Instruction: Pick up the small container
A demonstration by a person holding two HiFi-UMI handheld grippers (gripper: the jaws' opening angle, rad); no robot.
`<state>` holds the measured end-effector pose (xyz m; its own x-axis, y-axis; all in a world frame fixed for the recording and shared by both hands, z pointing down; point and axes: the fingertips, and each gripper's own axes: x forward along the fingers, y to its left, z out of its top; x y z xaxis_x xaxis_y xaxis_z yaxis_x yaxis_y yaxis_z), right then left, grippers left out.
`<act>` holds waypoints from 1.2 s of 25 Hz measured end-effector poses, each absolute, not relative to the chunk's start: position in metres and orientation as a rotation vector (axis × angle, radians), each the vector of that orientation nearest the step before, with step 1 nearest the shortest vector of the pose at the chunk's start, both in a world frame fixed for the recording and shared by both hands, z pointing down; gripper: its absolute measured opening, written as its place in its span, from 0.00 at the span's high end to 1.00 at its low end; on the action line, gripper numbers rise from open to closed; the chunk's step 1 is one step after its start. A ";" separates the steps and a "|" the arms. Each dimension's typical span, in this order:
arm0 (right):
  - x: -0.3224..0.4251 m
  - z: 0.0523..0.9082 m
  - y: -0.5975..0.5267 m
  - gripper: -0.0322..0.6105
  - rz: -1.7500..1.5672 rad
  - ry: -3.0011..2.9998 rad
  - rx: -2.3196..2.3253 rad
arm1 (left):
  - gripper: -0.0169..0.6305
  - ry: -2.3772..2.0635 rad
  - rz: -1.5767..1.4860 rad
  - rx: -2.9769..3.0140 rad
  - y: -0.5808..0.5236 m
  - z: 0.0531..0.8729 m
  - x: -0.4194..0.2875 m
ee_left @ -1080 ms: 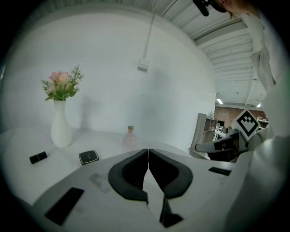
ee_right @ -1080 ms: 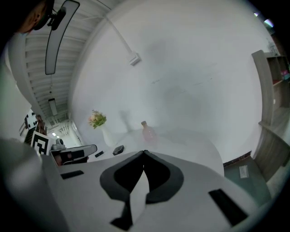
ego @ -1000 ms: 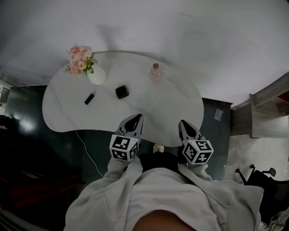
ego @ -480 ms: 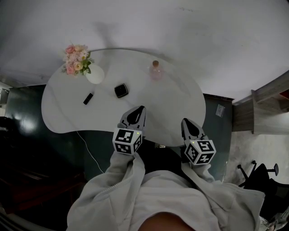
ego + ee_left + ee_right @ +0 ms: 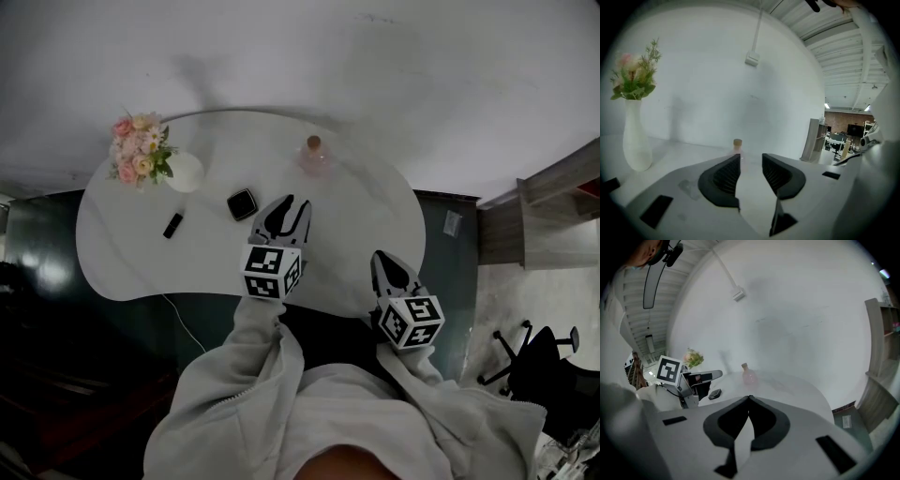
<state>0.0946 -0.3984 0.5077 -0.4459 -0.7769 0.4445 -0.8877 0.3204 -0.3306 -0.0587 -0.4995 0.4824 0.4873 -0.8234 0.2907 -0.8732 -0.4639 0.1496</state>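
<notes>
Four items on one white rounded table (image 5: 366,211).
One white vase of pink flowers (image 5: 181,172), one pink corked bottle (image 5: 314,158), one small black square container (image 5: 242,203), one slim black bar (image 5: 172,225); left gripper (image 5: 292,206) and right gripper (image 5: 385,256) (two).

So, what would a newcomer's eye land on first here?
The vase of pink flowers on the white table, far left, and the pink corked bottle at its far edge stand out. The left gripper, jaws just opening with nothing between them, reaches over the table near the small black container.
</notes>
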 end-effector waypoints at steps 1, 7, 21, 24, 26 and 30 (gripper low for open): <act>0.094 0.508 -0.401 0.87 0.800 -2.375 1.526 | 0.75 -1.428 0.254 2.462 -0.507 0.483 -0.056; 0.089 0.515 -0.418 0.87 0.811 -2.349 1.525 | 0.65 -1.375 0.250 2.444 -0.545 0.501 -0.045; 0.095 0.538 -0.435 0.87 0.898 -2.216 1.580 | 0.62 -1.397 0.267 2.489 -0.635 0.523 -0.034; 0.098 0.542 -0.437 0.87 0.916 -2.186 1.600 | 0.62 -1.379 0.282 2.511 -0.647 0.526 -0.028; 0.098 0.544 -0.439 0.87 0.926 -2.174 1.605 | 0.62 -1.364 0.289 2.532 -0.651 0.528 -0.023; 0.096 0.547 -0.441 0.87 0.938 -2.160 1.614 | 0.62 -1.344 0.278 2.560 -0.659 0.531 -0.018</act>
<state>0.0957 -0.4410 0.5472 -0.3330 -0.7450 0.5780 -0.9310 0.1625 -0.3269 -0.0178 -0.6585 0.5312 0.5598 -0.7818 0.2746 -0.8266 -0.5500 0.1194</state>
